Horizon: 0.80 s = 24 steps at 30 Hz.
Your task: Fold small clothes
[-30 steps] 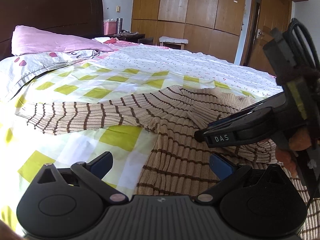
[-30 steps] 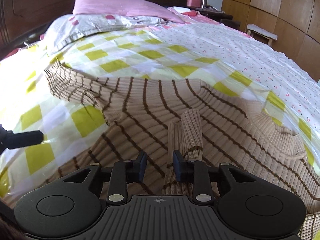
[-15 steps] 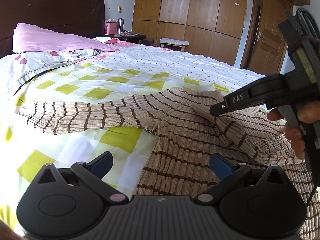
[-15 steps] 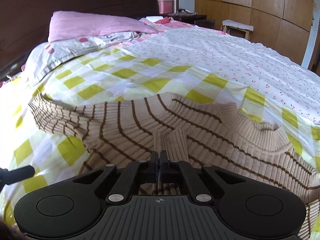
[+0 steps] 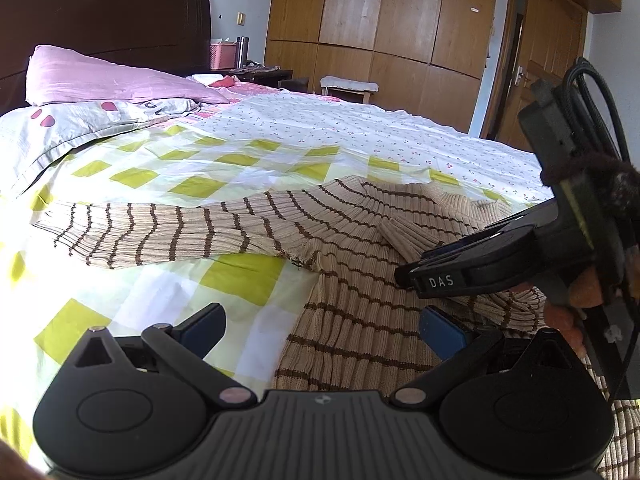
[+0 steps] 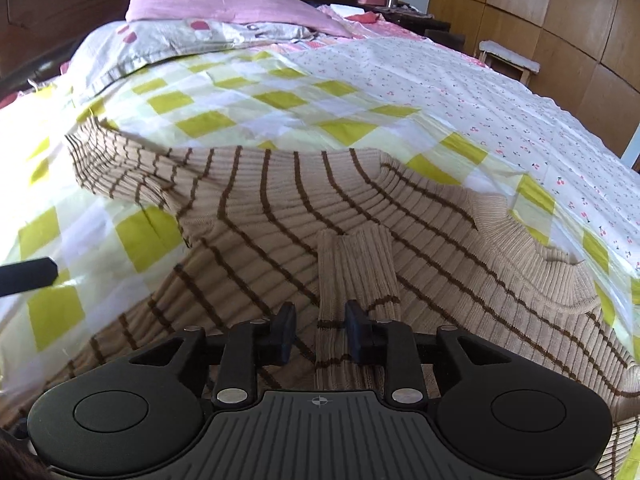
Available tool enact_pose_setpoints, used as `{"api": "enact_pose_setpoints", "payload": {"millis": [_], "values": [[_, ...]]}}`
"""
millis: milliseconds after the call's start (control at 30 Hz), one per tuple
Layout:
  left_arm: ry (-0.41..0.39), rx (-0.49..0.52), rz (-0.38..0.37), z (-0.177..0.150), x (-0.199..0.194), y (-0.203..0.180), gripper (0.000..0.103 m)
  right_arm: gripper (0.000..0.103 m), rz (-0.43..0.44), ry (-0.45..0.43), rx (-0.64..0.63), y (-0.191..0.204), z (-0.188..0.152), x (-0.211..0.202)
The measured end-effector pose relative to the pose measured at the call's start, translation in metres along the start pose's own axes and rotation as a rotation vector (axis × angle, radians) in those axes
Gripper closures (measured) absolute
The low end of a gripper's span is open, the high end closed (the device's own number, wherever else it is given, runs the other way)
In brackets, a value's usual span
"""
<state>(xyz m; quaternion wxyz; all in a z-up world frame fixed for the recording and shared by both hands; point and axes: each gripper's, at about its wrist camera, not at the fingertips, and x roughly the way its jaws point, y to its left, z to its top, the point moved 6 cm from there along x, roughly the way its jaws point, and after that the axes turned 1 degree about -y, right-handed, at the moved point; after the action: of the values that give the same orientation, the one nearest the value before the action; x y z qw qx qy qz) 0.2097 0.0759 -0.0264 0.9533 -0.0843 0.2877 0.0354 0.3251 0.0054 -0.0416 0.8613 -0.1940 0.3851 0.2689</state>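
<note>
A beige sweater with brown stripes [image 5: 352, 240] lies flat on the bed, and it also shows in the right wrist view [image 6: 280, 208]. Its left sleeve [image 5: 160, 232] stretches out to the left. Its right sleeve [image 6: 356, 268] is folded across the chest, cuff pointing toward the collar [image 6: 532, 256]. My right gripper [image 6: 320, 334] is open, its jaws on either side of that folded sleeve just above it; it also shows in the left wrist view [image 5: 412, 276]. My left gripper [image 5: 320, 332] is wide open and empty over the sweater's left edge.
The sweater rests on a yellow-checked sheet [image 5: 224, 160] beside a white floral quilt [image 5: 360, 132]. A pink pillow [image 5: 100, 80] lies at the dark headboard. Wooden wardrobes [image 5: 400, 20], a stool and a nightstand stand beyond the bed.
My right gripper was shut on the folded sleeve half a second ago and lifted it; now it has opened, dropped lower, and the sleeve lies on the sweater's chest. My left gripper stayed put.
</note>
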Motion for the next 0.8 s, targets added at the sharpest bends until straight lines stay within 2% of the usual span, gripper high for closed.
{"api": "enact_pose_setpoints", "payload": {"millis": [100,133,167,267,333,467,533,600,700,733,767,800], "values": [[0.002,-0.002,0.0,0.0,0.0,0.001,0.0,0.081,-0.025,-0.009,0.011,-0.003,0.0,0.004],[0.001,-0.004,0.0,0.0,0.0,0.001,0.0,0.094,-0.025,-0.007,0.04,-0.007,0.001,0.003],[0.0,-0.005,0.001,0.0,0.0,0.001,0.0,0.099,-0.037,-0.007,0.063,-0.013,0.001,0.002],[-0.004,-0.013,-0.002,0.001,-0.001,0.002,0.0,0.101,-0.029,-0.04,0.147,-0.031,0.005,-0.013],[-0.009,-0.017,-0.005,0.001,-0.003,0.002,0.0,0.101,-0.058,-0.089,0.201,-0.049,0.012,-0.032],[-0.028,-0.022,-0.009,0.003,-0.006,0.002,0.0,0.101,-0.102,-0.233,0.305,-0.086,0.03,-0.081],[-0.036,-0.028,-0.008,0.004,-0.007,0.003,0.0,0.101,-0.082,-0.296,0.31,-0.088,0.039,-0.099],[-0.042,-0.032,-0.005,0.005,-0.007,0.004,0.0,0.101,-0.029,-0.318,0.28,-0.072,0.046,-0.102],[-0.045,-0.034,0.0,0.004,-0.007,0.005,0.0,0.097,0.074,-0.255,0.209,-0.031,0.044,-0.077],[-0.044,-0.033,0.002,0.004,-0.007,0.005,0.0,0.093,0.116,-0.202,0.191,-0.018,0.038,-0.063],[-0.043,-0.032,0.005,0.004,-0.006,0.006,0.0,0.093,0.166,-0.122,0.16,-0.002,0.03,-0.047],[-0.041,-0.033,0.006,0.004,-0.006,0.006,0.0,0.093,0.168,-0.087,0.138,0.007,0.022,-0.036]]}}
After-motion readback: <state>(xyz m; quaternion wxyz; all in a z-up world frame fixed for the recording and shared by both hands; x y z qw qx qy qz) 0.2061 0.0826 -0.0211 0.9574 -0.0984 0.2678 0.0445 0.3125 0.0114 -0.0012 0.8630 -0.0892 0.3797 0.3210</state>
